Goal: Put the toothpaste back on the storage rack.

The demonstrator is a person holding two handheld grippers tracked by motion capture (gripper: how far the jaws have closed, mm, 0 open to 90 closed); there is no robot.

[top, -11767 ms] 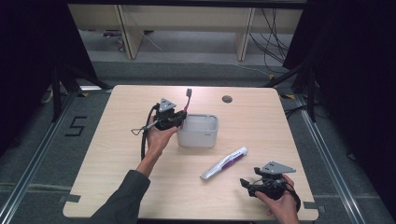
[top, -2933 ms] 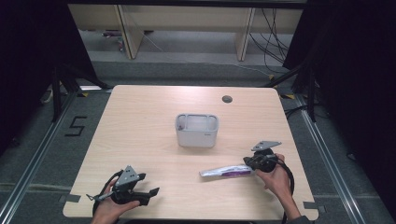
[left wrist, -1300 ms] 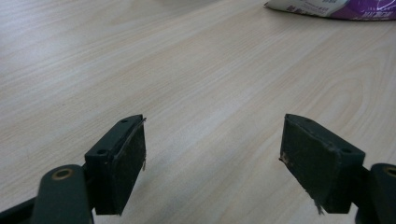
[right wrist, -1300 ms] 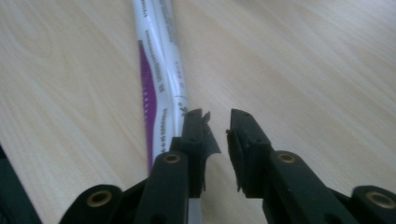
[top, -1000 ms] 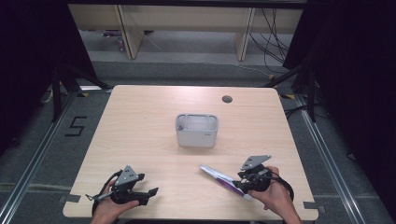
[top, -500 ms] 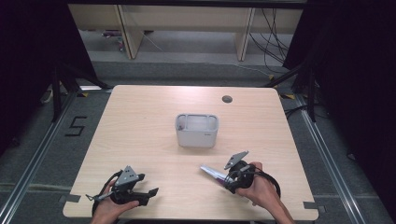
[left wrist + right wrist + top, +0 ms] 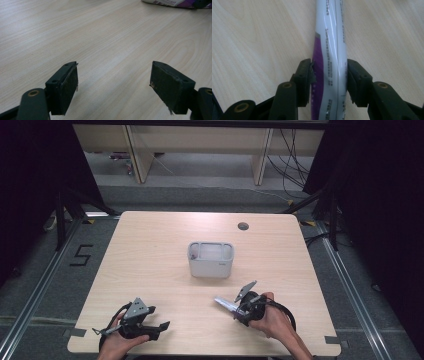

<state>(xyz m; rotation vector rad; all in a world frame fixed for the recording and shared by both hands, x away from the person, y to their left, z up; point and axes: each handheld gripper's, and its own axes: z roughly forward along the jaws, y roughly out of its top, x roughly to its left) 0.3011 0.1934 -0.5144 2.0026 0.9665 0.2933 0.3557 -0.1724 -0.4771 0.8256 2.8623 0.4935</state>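
Near the table's front edge, right gripper (image 7: 329,82) clamps the toothpaste tube (image 7: 330,50).

I count one toothpaste tube (image 7: 226,304), one grey box (image 7: 211,259), and two grippers, left (image 7: 159,326) and right (image 7: 238,310), on one surface (image 7: 150,250).

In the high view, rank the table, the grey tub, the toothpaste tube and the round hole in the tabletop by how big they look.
1. table
2. grey tub
3. toothpaste tube, partly hidden by the right gripper, so its full length is unsure
4. round hole
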